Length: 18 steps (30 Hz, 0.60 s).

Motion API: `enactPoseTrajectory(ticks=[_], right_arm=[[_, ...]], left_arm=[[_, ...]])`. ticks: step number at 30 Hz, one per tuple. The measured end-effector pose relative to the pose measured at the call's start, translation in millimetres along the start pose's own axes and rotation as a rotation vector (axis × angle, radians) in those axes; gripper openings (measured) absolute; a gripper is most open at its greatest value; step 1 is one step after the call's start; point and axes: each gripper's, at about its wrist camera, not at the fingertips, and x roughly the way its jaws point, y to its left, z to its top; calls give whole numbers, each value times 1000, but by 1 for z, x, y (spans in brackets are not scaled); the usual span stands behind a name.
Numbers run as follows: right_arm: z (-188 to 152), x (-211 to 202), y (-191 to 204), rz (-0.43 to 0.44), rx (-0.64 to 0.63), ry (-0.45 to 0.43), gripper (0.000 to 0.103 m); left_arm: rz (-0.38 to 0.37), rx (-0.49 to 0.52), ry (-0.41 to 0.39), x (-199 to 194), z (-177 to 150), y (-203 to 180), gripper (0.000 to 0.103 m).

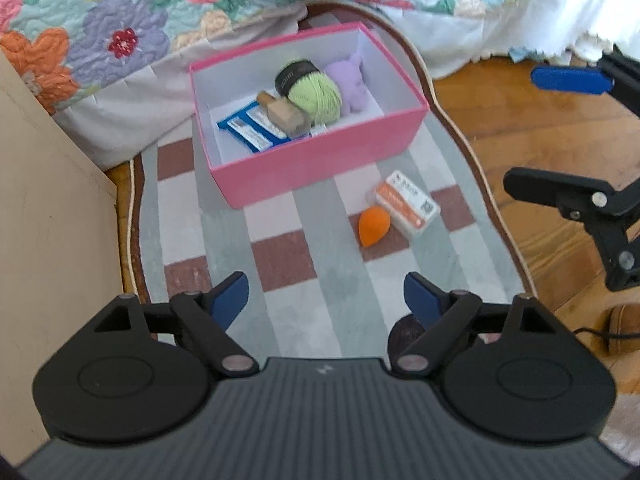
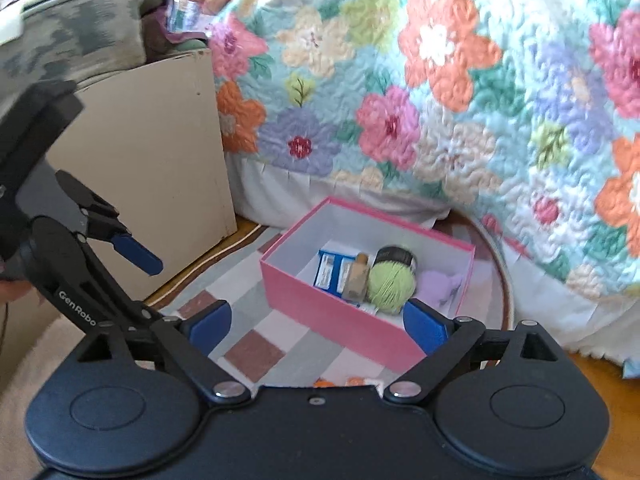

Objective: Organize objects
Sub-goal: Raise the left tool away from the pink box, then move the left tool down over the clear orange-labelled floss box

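Progress check, left wrist view first: we see the pink box (image 1: 316, 160) on the checked rug (image 1: 288, 264), already holding a green yarn ball (image 1: 316, 94), a lilac plush toy (image 1: 352, 84), a wooden stamp-like block (image 1: 286, 114) and blue sachets (image 1: 252, 128). Two items remain outside on the rug, just in front of the box: an orange teardrop sponge (image 1: 372, 226) and, touching or just beside it, an orange-and-white carton (image 1: 408, 202). Our left gripper (image 1: 326, 300) stands spread wide with nothing between its fingers, hovering over bare rug short of both items. Our right gripper (image 1: 556, 132) shows at the frame's right edge, likewise released and empty. Right wrist view: the right gripper (image 2: 316, 320) is spread, nothing held, the box (image 2: 340, 320) lying just beyond its fingertips; the yarn ball (image 2: 390, 282), block (image 2: 358, 276) and sachets (image 2: 330, 274) sit inside. Slivers of orange at the gripper body's upper edge are probably the leftover pair, though too little shows to be sure. We judge the task mostly done, with two pickups left; the lid, if any, is not in view.
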Motion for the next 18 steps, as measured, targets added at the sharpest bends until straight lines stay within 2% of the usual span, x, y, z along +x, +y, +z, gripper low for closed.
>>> enactPoseTrajectory(ticks=[1, 4, 7, 11, 14, 18], right_arm=[[-4, 1, 1, -8, -11, 8, 95], [-16, 5, 0, 11, 10, 27, 95], [-32, 10, -3, 23, 43, 49, 95], [-57, 27, -8, 1, 75, 121, 95], [-77, 43, -13, 25, 99, 211, 95], [-102, 55, -18, 19, 138, 226, 95]], left_arm=[[-5, 1, 4, 4, -1, -1, 91], [-34, -9, 12, 15, -5, -3, 92], [-29, -7, 12, 28, -7, -8, 92], [1, 53, -28, 45, -7, -15, 92], [9, 106, -39, 60, -6, -21, 92], [-10, 123, -36, 82, -2, -28, 92]])
